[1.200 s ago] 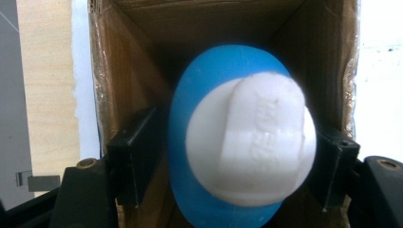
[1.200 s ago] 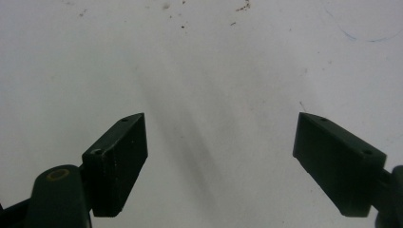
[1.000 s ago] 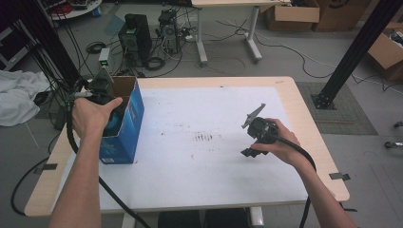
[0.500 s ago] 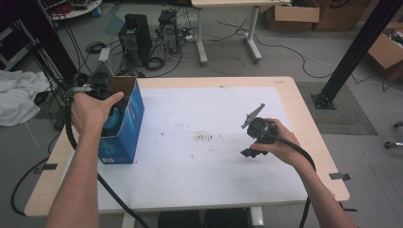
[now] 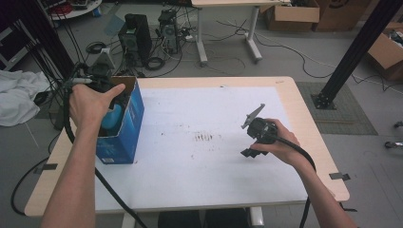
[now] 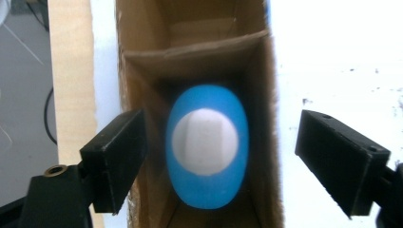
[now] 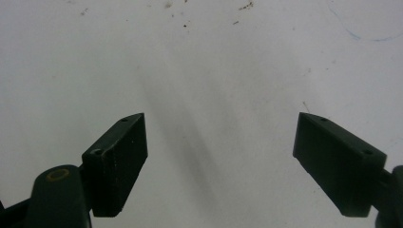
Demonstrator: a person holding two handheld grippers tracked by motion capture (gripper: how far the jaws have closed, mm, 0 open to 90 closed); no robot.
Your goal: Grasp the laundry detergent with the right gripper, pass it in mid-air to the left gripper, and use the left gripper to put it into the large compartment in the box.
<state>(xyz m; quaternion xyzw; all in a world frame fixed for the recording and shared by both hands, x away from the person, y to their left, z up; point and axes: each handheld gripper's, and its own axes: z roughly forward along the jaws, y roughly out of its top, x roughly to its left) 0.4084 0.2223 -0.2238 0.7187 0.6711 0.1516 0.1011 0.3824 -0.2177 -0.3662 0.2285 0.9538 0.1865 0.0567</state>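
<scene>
An open-topped blue cardboard box point(image 5: 121, 137) stands at the table's left edge. Inside it, upright in a compartment below a cardboard divider point(image 6: 190, 52), is a blue bottle point(image 6: 206, 190) with a white cap point(image 6: 204, 145). My left gripper point(image 6: 222, 116) hangs straight above it, pointing down. Its jaws have just been opening and now stand wide of the bottle without touching it. Over the white table top to the right, my right gripper point(image 5: 249, 152) is open with nothing between its jaws point(image 7: 221, 116).
The white table top point(image 5: 199, 171) has dark smudges point(image 5: 204, 137) near its middle and a wooden rim. On the floor beyond are computer towers point(image 5: 135, 31), cables, a white cloth point(image 5: 16, 97) at the left and a black frame post point(image 5: 356, 47) at the right.
My left hand has risen a little above the box. The bottle stays down in the box. The right hand has kept still.
</scene>
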